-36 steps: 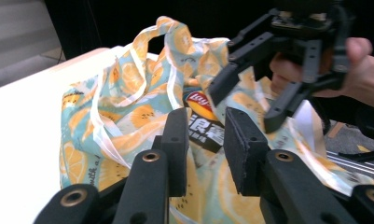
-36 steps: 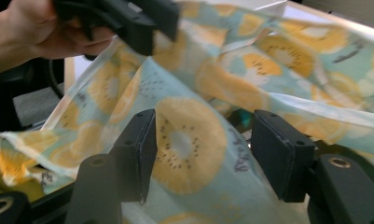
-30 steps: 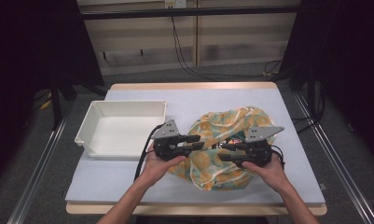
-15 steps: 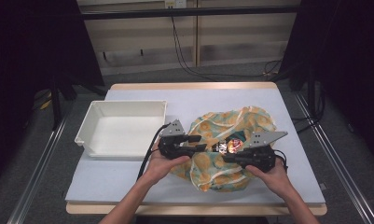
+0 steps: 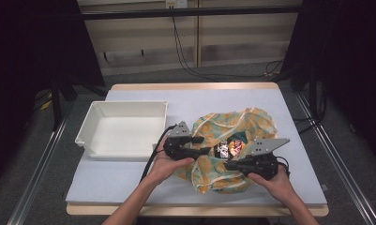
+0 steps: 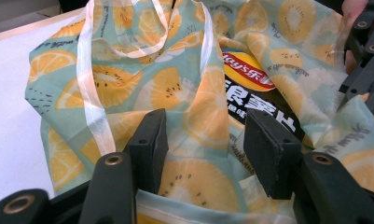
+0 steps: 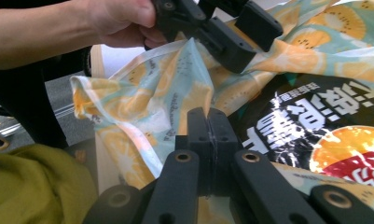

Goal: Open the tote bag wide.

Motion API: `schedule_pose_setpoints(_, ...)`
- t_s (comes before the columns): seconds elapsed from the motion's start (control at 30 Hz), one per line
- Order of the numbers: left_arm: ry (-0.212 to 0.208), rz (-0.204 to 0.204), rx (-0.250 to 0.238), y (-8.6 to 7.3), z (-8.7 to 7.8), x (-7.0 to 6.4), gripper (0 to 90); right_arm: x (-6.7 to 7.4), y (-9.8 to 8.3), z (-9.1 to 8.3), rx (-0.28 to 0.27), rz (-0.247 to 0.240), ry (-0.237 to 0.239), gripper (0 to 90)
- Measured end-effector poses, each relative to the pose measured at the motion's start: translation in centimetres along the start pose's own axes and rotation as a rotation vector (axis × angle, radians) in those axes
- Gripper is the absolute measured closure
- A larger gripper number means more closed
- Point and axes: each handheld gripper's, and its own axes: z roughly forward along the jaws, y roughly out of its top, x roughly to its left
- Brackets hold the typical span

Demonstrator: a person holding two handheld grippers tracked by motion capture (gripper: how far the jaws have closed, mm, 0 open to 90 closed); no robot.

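Just right of centre in the high view, a fruit-print cloth bag (image 5: 232,140) lies crumpled on the pale worktop (image 5: 129,183), its mouth parted over a dark chip packet (image 5: 230,148) with an orange and red label. To its left, in the middle left of the frame, stands an empty white tray (image 5: 124,131), just beside the bag but not touching it.

Both hands come up from the bottom edge. The left tongs (image 5: 208,150) lie along the bag's left side, pointing toward the packet. In the left gripper view these tongs (image 6: 205,142) stand about half open, having just been widening; a fold of the orange-slice cloth (image 6: 201,112) rises between the two black pads without either pad pressing on it, and the packet (image 6: 254,88) shows in the upper right beyond them.

The right tongs (image 5: 230,165) sit at the bag's lower right edge. In the right gripper view these tongs (image 7: 208,135) are closed tight, pads together, pinching a thin hem of the cloth (image 7: 166,107); the packet (image 7: 315,126) fills the right of that frame, and the left hand (image 7: 124,21) grips its tool at the top.
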Motion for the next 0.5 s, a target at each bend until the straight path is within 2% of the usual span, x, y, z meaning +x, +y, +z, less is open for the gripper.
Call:
schedule_pose_setpoints(0.13, 0.003, -0.002, 0.009, -0.12, 0.27, -0.05, 50.3, 0.18, -0.21, 0.23, 0.009, 0.0, 0.006, 90.0)
schedule_pose_setpoints(0.23, 0.007, 0.008, 0.027, -0.15, 0.35, -0.06, 57.2, 0.44, -0.3, 0.28, 0.015, -0.005, 0.011, 89.9)
schedule_pose_setpoints(0.37, -0.015, 0.012, 0.041, -0.18, 0.4, -0.03, 75.3, 0.83, -0.49, 0.08, 0.013, -0.007, 0.012, 89.5)
schedule_pose_setpoints(0.43, -0.024, 0.002, 0.053, -0.19, 0.38, 0.02, 82.3, 0.97, -0.7, -0.02, 0.017, -0.004, 0.01, 89.3)
schedule_pose_setpoints(0.5, -0.05, -0.009, 0.038, -0.19, 0.34, 0.09, 88.8, 1.04, -0.88, -0.14, 0.015, -0.001, 0.01, 89.3)
